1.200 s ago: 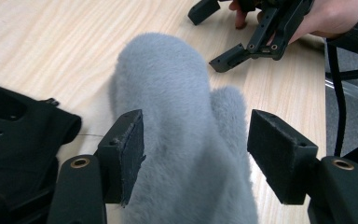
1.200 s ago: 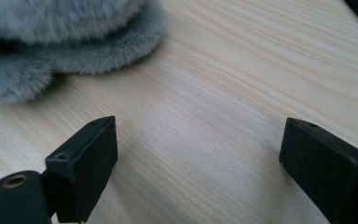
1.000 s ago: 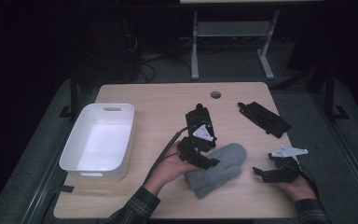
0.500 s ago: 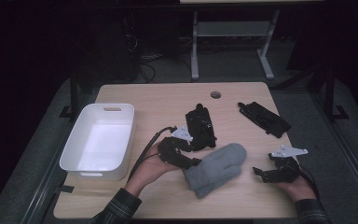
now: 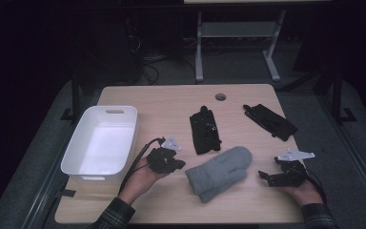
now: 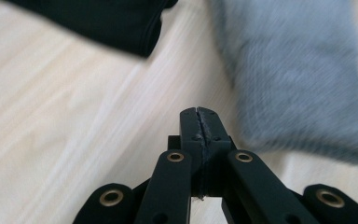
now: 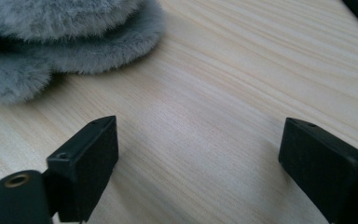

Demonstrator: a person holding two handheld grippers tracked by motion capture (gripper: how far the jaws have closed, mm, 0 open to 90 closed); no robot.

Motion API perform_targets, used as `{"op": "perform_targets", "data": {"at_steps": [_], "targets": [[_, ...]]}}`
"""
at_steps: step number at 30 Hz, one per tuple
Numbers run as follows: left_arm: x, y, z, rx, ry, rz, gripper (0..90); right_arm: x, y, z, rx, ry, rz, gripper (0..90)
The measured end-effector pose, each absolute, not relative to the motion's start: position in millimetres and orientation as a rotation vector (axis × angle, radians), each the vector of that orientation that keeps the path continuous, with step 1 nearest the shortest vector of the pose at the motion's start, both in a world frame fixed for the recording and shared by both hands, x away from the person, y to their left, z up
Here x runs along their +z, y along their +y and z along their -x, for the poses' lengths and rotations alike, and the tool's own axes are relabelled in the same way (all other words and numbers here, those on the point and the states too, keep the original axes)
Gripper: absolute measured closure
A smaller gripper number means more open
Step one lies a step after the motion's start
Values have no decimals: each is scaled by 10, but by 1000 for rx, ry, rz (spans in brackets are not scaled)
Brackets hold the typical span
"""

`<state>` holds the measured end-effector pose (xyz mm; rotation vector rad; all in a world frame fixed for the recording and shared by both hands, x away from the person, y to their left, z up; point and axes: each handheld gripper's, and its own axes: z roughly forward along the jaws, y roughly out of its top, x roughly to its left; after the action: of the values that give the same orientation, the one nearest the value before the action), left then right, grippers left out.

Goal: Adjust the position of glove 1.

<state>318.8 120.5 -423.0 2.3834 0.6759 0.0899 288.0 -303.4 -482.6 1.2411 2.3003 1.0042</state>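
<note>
Mittens of fluffy grey fleece (image 5: 220, 172) lay stacked mid-table, long axis slanting toward the far right, between both hands. The left gripper (image 5: 175, 165), just beside the cuffs, had just closed on nothing; the right gripper (image 5: 266, 175) gaped wide.

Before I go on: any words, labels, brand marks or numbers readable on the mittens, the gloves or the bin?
None can be read.
Grey mittens: plain fleece, no tag showing.
Black gloves and: too dark and small to tell any mark.
White bin: bare walls, no print.
Table: plain wood grain, no sign.
</note>
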Motion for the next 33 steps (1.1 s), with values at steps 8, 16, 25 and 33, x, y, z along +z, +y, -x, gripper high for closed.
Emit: {"op": "perform_targets", "data": {"at_steps": [8,16,25,33], "targets": [[-4274,1189,-3194,80,669,-2381,894,-4627,-3011,-2666,1070,2381,-1235,693],[-4295,1128,-3191,64,648,-2379,894,-4520,-2639,-2390,1221,2560,-1068,900],[-4326,1092,-3192,45,641,-2374,894,-4472,-2018,-2279,1306,2712,-837,900],[-4348,1061,-3187,36,644,-2376,894,-4476,-1590,-2341,1340,2769,-719,900]]}}
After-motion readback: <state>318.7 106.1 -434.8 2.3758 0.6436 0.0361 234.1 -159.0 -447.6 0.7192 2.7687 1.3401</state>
